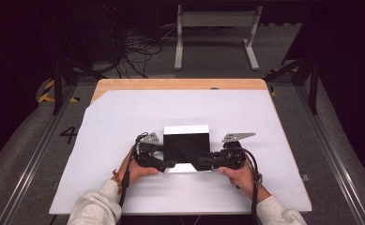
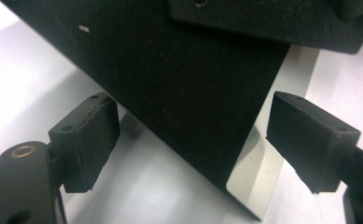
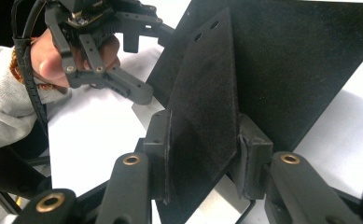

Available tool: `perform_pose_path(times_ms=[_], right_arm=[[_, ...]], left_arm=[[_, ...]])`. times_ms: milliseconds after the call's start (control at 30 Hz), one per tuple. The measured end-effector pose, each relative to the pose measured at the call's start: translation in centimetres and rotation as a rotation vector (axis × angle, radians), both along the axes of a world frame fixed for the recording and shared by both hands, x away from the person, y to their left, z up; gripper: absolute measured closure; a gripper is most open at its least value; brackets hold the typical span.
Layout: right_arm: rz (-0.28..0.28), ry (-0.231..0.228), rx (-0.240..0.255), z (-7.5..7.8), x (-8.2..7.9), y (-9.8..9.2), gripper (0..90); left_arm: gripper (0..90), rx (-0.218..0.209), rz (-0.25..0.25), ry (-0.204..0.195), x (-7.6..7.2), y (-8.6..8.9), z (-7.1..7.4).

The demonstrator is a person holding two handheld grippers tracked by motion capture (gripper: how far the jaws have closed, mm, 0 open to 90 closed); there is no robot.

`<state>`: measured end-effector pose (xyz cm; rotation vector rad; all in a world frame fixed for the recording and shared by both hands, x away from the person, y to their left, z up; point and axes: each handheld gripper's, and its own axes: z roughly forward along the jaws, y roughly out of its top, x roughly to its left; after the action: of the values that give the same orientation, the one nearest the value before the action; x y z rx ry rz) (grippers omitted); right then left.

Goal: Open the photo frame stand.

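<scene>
Right tongs [image 3: 202,154] grip a black flap [image 3: 202,107] folded up from the black sheet [image 1: 186,146], which lies mid-bench [image 1: 124,112]. Left tongs [image 2: 193,140] stand open around the sheet's near corner. Best pin that corner flat before creasing.

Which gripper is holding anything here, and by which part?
The right gripper is clamped on the black flap, at the flap's lower end. The left gripper stands open, holding nothing.

White sheet [image 1: 124,122] over wooden table [image 1: 180,84]
</scene>
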<state>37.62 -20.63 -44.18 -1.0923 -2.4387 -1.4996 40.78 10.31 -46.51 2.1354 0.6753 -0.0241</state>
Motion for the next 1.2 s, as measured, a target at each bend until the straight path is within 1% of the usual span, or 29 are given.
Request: perform_pose_path(times_ms=[67,167,200,233,367,400,433,533,667,800,833,867,900,967,1033,1100,1200], right_arm=[[0.006,-0.007,-0.002,0.1,-0.1,0.0,63.8],[0.012,-0.015,-0.008,0.2,-0.2,0.0,64.2],[0.013,-0.016,-0.009,0.2,-0.2,0.0,64.3],[0.013,-0.016,-0.009,0.2,-0.2,0.0,64.3],[0.011,-0.015,-0.017,0.2,-0.2,0.0,64.3],[0.008,-0.013,-0.019,0.2,-0.3,0.0,64.3],[0.009,-0.013,-0.022,0.2,-0.3,0.0,64.3],[0.006,-0.014,-0.029,0.1,-0.3,0.0,64.5],[0.007,-0.020,-0.034,0.2,-0.3,0.0,65.2],[0.009,-0.028,-0.035,0.3,-0.4,0.0,68.1],[0.010,-0.030,-0.036,0.3,-0.5,0.1,68.9],[0.010,-0.032,-0.038,0.4,-0.5,0.1,69.4],[0.011,-0.032,-0.040,0.4,-0.5,0.1,70.1],[0.015,-0.036,-0.047,0.5,-0.6,0.2,70.7],[0.016,-0.045,-0.060,0.5,-0.8,0.3,71.1],[0.019,-0.047,-0.063,0.5,-0.8,0.3,71.3],[0.021,-0.051,-0.069,0.6,-0.9,0.3,71.3]], left_arm=[[20.0,-0.019,0.006,-0.001,0.1,0.0,0.2],[27.1,-0.018,0.003,-0.014,0.2,0.2,0.2],[32.0,-0.021,0.009,-0.017,0.3,0.4,0.3],[34.0,-0.021,0.009,-0.017,0.3,0.4,0.3],[37.0,-0.023,0.020,-0.034,0.1,0.6,0.5],[38.5,-0.025,0.020,-0.036,0.1,0.6,0.6],[40.2,-0.024,0.014,-0.049,0.1,0.8,0.7],[44.6,-0.035,0.023,-0.063,0.0,1.0,0.9],[46.2,-0.036,0.034,-0.076,-0.1,1.0,1.2],[52.0,-0.049,0.035,-0.110,-0.3,1.5,1.7],[53.7,-0.053,0.038,-0.110,-0.4,1.6,1.8],[54.8,-0.052,0.036,-0.123,-0.4,1.7,2.0],[55.8,-0.052,0.037,-0.125,-0.5,1.8,2.1],[57.5,-0.053,0.036,-0.145,-0.7,1.9,2.3],[58.7,-0.060,0.032,-0.145,-0.8,2.0,2.3],[58.8,-0.058,0.031,-0.146,-0.8,2.0,2.3],[56.6,-0.059,0.027,-0.141,-0.6,1.9,2.1]])
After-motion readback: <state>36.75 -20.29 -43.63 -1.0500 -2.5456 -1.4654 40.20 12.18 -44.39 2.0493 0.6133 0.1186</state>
